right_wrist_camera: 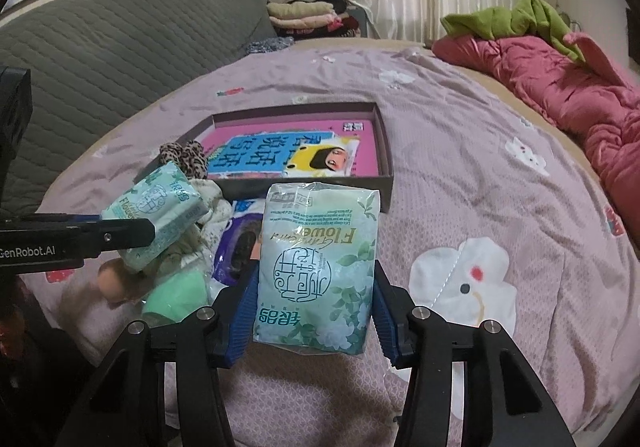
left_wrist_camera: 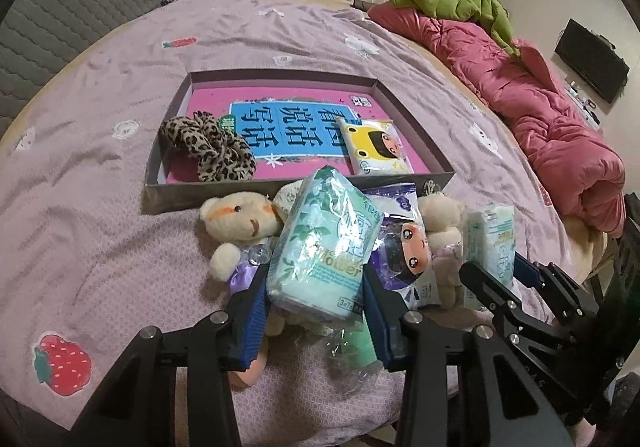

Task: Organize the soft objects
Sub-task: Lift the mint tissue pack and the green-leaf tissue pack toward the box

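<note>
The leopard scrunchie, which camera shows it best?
The left wrist view: the scrunchie lies in full sight in the box's near left corner. In the right wrist view only its top shows, the rest hidden behind the tissue pack in the left gripper.

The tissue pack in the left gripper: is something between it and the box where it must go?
Nothing visible blocks it. The tissue pack is lifted above the teddy bear, and the box beyond has bare floor between the leopard scrunchie and the cartoon pack.
</note>
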`<state>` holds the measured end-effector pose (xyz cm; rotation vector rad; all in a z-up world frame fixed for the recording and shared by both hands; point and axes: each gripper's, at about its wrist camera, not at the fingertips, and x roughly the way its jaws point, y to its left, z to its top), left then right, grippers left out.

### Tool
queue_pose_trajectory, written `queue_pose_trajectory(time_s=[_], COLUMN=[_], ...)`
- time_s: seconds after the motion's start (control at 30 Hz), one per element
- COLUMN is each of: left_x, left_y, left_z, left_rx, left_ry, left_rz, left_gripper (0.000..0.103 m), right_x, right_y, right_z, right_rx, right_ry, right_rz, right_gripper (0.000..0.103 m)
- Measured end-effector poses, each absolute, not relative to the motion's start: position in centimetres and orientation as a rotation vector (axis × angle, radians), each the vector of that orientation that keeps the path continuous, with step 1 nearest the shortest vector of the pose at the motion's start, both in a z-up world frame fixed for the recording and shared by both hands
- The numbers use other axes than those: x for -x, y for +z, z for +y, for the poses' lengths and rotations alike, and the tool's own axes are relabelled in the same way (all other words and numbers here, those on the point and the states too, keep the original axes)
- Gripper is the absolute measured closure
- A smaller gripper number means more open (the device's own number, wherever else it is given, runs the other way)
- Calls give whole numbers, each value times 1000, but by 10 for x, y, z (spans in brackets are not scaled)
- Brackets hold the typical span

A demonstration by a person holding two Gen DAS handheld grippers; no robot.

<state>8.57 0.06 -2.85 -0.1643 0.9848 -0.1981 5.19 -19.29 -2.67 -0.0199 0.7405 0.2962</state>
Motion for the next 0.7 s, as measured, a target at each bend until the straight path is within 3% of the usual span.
queue_pose_trajectory(time_s=[0.7], left_x=[-86], left_y=[-14], left_z=[-3], left_rx=[174], left_ry=[-198], left_rz=[929], left_gripper=[59], right_x=[-59], right_y=[-8], right_z=[-192], right_rx=[-21], right_ry=[312], right_rz=[661], right_gripper=[50])
